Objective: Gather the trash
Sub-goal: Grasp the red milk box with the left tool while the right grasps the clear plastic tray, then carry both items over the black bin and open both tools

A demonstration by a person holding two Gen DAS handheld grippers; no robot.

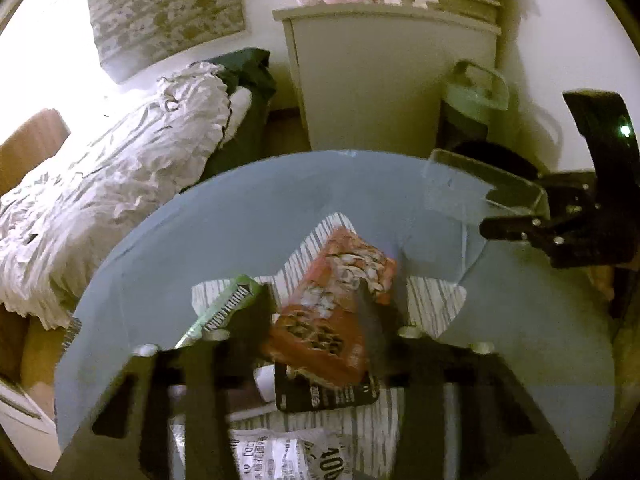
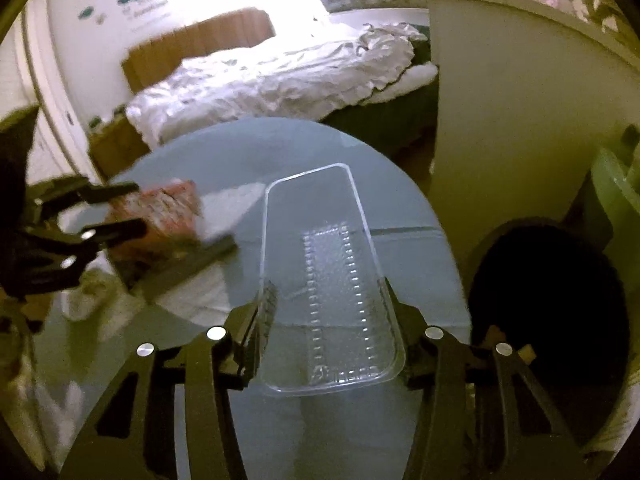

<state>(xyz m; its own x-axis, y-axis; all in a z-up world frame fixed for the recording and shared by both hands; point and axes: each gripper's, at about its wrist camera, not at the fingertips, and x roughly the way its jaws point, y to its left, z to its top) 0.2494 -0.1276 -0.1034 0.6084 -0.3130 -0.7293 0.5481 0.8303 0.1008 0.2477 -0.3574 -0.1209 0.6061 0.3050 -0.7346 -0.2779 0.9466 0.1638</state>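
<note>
My left gripper [image 1: 320,300] is shut on an orange-red snack packet [image 1: 336,304] and holds it over the round glass table [image 1: 200,232]. My right gripper [image 2: 328,308] is shut on a clear plastic tray [image 2: 332,272], held above the table's right part. That tray [image 1: 480,184] and the right gripper show at the right in the left wrist view. The left gripper with the packet [image 2: 160,208] shows at the left in the right wrist view. A green wrapper [image 1: 224,308] lies left of the packet. A black label card [image 1: 328,392] and a printed white bag [image 1: 288,456] show below it.
A dark round bin opening [image 2: 548,308] sits right of the table. A beige cabinet [image 1: 392,80] stands behind it, with a green container [image 1: 476,92] beside. A bed with rumpled white bedding [image 1: 112,184] lies left. A striped mat [image 1: 432,304] shows under the glass.
</note>
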